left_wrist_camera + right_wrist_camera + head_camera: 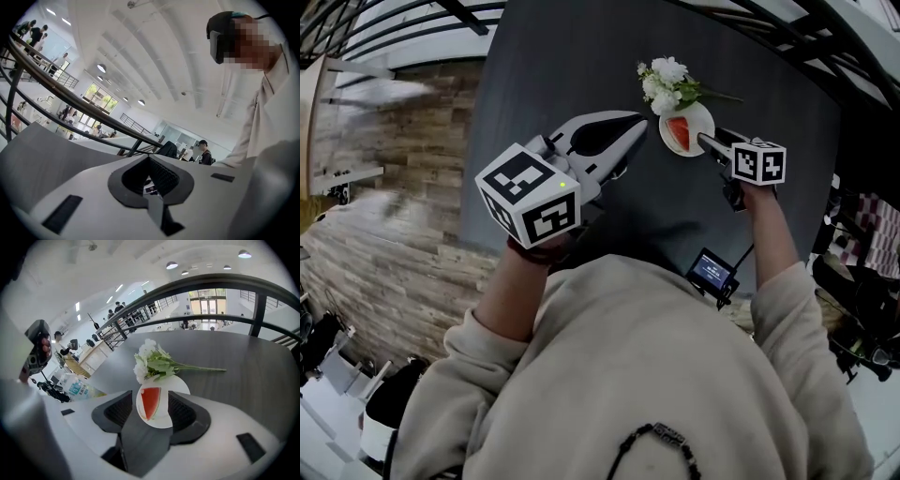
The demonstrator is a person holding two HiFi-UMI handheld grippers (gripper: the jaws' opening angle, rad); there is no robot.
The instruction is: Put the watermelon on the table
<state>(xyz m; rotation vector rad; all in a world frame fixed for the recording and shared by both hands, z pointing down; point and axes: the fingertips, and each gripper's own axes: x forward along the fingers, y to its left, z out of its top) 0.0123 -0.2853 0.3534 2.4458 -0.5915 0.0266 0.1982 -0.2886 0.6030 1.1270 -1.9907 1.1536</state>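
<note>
The watermelon (678, 131) slice lies on a white plate (701, 114) on the dark table (553, 66). A sprig of white flowers (667, 80) lies against the plate's far rim. The right tongs (705, 142) hang tilted down over the plate's near edge, with the jaws spread wide. In the right gripper view the slice shows in the gap between them, but it lies beyond and clear of both jaws, so nothing is gripped. The left tongs (637, 120) are held above the table, well to the left of the plate, pointing about level. Their tips appear to meet with nothing between them, though that view is too close to be sure.
</note>
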